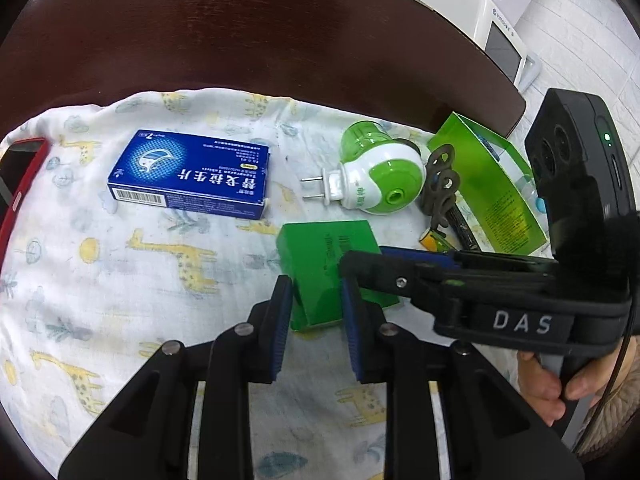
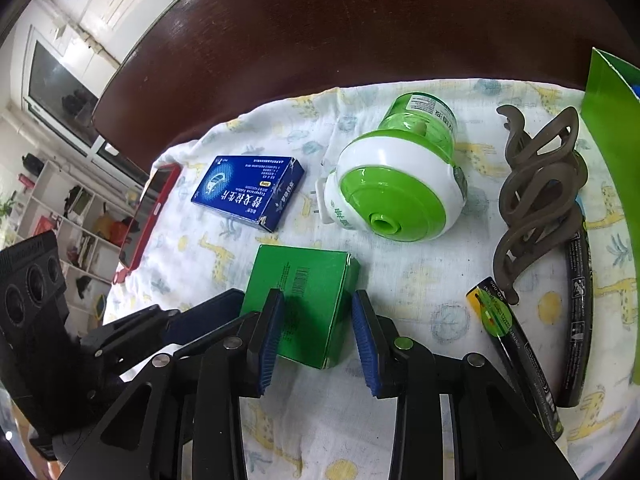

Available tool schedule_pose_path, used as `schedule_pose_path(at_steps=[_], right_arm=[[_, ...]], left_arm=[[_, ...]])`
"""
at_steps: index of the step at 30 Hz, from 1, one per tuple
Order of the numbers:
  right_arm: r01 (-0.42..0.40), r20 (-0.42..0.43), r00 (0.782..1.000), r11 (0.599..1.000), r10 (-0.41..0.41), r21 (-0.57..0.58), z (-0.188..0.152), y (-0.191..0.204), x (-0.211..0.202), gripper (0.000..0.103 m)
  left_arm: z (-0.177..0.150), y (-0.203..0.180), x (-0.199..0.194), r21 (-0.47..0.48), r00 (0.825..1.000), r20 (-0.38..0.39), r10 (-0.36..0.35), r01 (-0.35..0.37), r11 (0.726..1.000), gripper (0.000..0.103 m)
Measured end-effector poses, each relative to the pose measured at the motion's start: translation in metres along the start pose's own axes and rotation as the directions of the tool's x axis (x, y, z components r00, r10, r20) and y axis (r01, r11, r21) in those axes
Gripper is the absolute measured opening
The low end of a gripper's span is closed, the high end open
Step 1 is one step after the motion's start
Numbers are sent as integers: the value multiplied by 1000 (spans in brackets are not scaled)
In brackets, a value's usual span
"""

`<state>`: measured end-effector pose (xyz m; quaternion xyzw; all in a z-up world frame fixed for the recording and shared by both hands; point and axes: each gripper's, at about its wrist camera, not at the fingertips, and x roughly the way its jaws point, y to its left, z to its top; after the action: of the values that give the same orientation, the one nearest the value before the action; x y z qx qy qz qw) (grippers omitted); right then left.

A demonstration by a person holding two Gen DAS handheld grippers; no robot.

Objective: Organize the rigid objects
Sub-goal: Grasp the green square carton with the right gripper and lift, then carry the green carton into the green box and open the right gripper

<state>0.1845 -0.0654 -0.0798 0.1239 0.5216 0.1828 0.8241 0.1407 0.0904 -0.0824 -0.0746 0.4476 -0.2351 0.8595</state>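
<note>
Straddling the flat green cardboard box (image 2: 304,304), we held the right gripper (image 2: 318,336) with jaws apart; the left gripper (image 1: 316,328) gaped too, box just ahead. It looked light, stiff; flat sides suited gripping

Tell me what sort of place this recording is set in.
Probably a home: a dark wooden table under a giraffe-print cloth, open shelves cluttered with household things, and a plug-in mosquito repeller beside a medicine box.
</note>
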Motion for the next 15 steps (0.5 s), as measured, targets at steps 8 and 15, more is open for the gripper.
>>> schedule_pose_path(at_steps=[8, 15], right_arm=[[-17, 96, 995, 998, 22, -61, -4, 11, -38, 34], [1, 255, 967, 997, 18, -73, -4, -2, -105, 34]], left_arm=[[5, -22, -35, 41, 997, 76, 31, -35, 999, 21], [24, -80, -56, 165, 987, 156, 31, -57, 985, 21]])
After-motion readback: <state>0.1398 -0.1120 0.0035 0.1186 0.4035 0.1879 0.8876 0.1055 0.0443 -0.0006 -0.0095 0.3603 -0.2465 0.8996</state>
